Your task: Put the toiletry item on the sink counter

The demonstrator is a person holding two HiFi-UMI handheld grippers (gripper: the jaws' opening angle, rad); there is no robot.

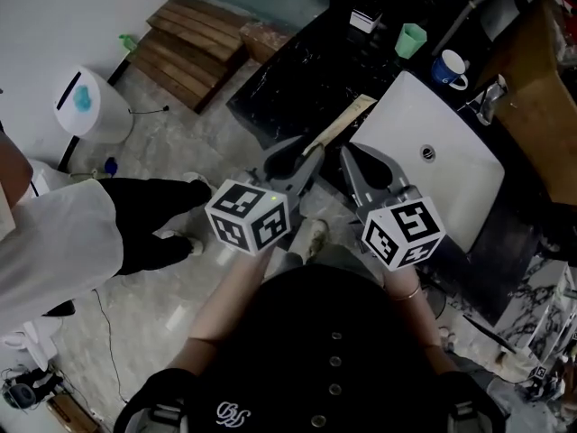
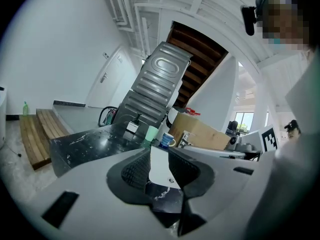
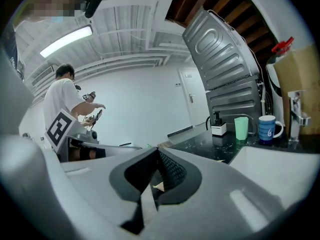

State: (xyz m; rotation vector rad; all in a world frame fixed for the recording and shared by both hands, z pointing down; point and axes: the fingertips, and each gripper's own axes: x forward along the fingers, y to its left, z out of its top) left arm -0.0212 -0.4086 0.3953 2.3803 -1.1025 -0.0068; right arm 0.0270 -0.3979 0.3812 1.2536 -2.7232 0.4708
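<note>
The head view looks steeply down from above the person onto the left gripper [image 1: 305,152], the right gripper [image 1: 350,154], the black bench [image 1: 297,70] and the white sink [image 1: 455,192]. Each gripper view rides low, close behind its own fingers [image 2: 134,171], facing across that bench. All 3 views share the green cup [image 1: 410,40] and the blue mug [image 1: 449,67].
</note>
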